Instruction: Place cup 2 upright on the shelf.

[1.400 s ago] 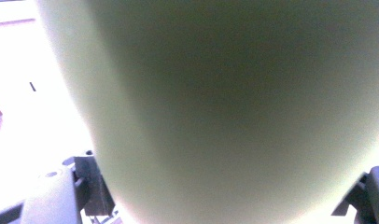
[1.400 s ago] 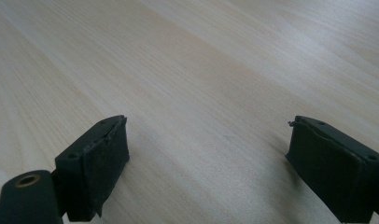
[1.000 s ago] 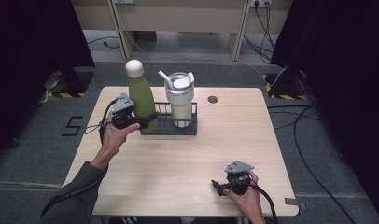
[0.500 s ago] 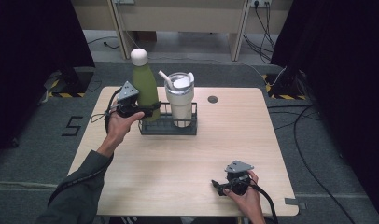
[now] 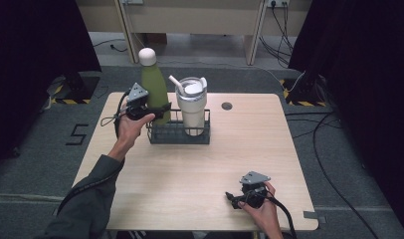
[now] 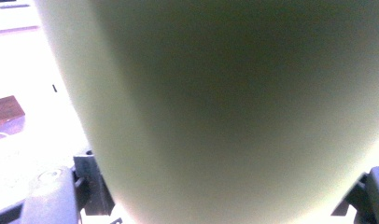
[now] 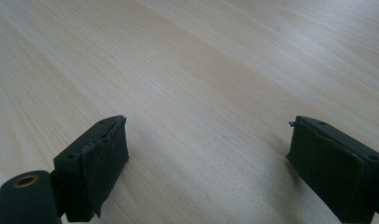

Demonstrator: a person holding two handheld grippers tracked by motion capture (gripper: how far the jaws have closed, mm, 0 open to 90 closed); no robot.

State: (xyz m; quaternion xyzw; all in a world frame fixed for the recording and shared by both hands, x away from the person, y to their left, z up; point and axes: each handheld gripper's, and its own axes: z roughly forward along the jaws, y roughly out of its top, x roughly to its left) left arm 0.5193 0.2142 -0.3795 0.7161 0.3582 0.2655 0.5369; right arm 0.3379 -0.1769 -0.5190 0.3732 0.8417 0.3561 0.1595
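Meanwhile, at a pale wooden table [image 5: 200,164], a person's left hand [image 5: 130,127] holds the left gripper [image 5: 160,108] closed around a tall olive-green metal bottle with a rounded cream cap [image 5: 153,87], its black jaws pressed to either side of the bottle's lower body. From the left gripper view the bottle's matte green wall [image 6: 234,107] looms close and blurred, with a dark jaw at each lower corner against it. The bottle stands upright at the left end of a black wire rack [image 5: 177,133] set toward the far side of the table, its cap well above the rack's rim; whether its base rests on the rack's floor cannot be told. Just beside it, at the rack's right end, stands a cream insulated tumbler with a lid and a white straw [image 5: 192,102]. Near the table's front edge, well apart from the rack, the right hand [image 5: 262,211] rests the right gripper [image 5: 235,199] low over the bare wood, its jaws spread wide with nothing between them, as the right gripper view shows [image 7: 206,154]. A small dark round grommet [image 5: 227,105] sits in the tabletop beyond the rack.
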